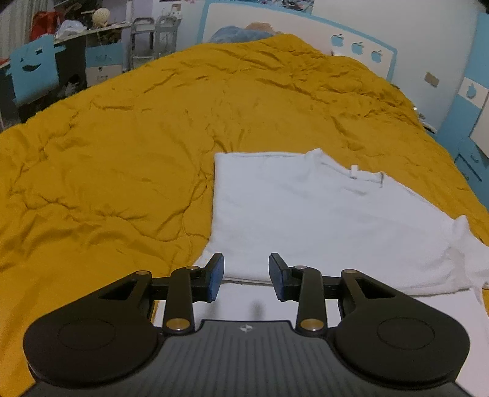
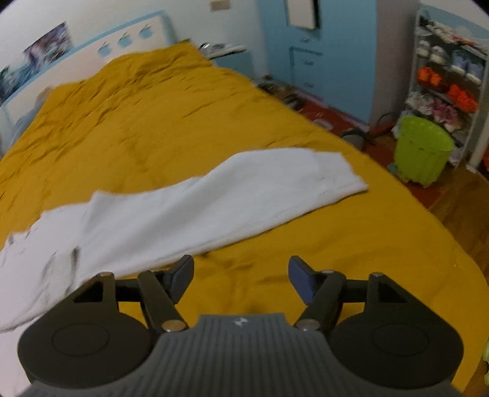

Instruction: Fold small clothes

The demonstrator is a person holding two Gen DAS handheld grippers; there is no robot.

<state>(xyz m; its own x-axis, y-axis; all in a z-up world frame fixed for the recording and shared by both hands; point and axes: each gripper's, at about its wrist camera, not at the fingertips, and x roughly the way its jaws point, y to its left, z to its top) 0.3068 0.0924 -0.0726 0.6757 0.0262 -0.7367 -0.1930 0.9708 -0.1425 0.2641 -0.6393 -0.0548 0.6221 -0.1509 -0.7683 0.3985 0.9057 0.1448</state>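
A white T-shirt (image 1: 321, 220) lies partly folded on a mustard-yellow bedspread (image 1: 122, 152), its collar and label toward the far side. My left gripper (image 1: 246, 276) hovers over the shirt's near edge, jaws apart with nothing between the blue pads. In the right wrist view the same white T-shirt (image 2: 198, 210) stretches across the bedspread (image 2: 305, 244) from the lower left to the middle right. My right gripper (image 2: 241, 279) stands wide open over bare yellow cover just beside the shirt's near edge, holding nothing.
A white and blue headboard (image 1: 305, 27) closes the far end of the bed. A blue chair (image 1: 33, 70) and a cluttered desk stand at the left. A green bin (image 2: 421, 152), a shelf of folded things (image 2: 449, 70) and a wooden floor lie beyond the bed's right edge.
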